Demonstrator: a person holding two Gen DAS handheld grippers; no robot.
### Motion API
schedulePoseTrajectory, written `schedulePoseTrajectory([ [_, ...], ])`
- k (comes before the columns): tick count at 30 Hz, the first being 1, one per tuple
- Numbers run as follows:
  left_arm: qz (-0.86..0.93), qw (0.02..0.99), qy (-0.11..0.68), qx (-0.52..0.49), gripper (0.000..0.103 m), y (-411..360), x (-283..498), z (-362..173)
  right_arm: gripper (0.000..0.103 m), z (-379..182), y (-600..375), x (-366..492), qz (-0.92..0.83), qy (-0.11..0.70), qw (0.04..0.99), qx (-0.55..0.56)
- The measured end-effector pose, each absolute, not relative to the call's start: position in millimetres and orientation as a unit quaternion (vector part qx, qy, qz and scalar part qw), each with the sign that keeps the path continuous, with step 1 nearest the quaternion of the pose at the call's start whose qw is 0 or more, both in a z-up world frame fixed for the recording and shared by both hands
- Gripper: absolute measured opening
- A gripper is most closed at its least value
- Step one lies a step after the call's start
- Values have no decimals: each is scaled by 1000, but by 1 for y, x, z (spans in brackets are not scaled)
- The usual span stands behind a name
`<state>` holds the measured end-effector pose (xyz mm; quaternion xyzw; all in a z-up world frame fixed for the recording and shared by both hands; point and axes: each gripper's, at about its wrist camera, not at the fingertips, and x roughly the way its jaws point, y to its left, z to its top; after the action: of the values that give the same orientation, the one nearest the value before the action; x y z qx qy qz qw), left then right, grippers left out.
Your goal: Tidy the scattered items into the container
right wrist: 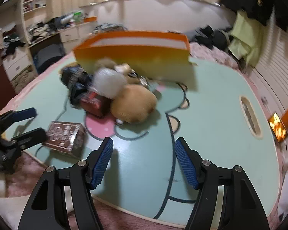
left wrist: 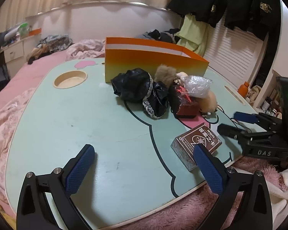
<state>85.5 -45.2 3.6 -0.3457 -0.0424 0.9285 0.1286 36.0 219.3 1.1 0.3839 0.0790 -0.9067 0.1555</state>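
We hold our left tongs (left wrist: 144, 154) and our right tongs (right wrist: 144, 147) low over the near edge of the mint green counter (left wrist: 67, 124). Both are spread wide and hold nothing.

The orange box (left wrist: 149, 66) stands at the far side of the counter. It is long from left to right, and its open top faces up. We cannot see down into it, so we cannot tell if anything is inside.

We think the job has barely begun, because all the things we can see lie out on the counter. A heap sits just in front of the box: a black frilly cloth (left wrist: 138, 88), a brown fluffy ball (left wrist: 164, 74), a bubble wrap bundle (left wrist: 197, 85), a dark red box (left wrist: 182, 103) and a tan fluffy ball (left wrist: 208, 100).

A brown card box (left wrist: 197, 143) lies alone, near us, just beside the right finger of our left tongs. It lies flat, and its long side runs from near-left to far-right.
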Motion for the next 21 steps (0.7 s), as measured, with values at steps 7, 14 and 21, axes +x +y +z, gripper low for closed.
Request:
schedulePoseTrajectory([
  [7, 930, 144, -56, -334, 102, -47, 90, 6, 87, -1, 225, 34, -909, 71, 146, 383],
  [14, 932, 198, 14, -304, 102, -14, 97, 23, 87, 0, 227, 38, -911, 56, 152, 379],
  [21, 920, 224, 81, -312, 102, 20, 83, 23, 87, 3, 249, 36, -916, -4, 155, 370],
])
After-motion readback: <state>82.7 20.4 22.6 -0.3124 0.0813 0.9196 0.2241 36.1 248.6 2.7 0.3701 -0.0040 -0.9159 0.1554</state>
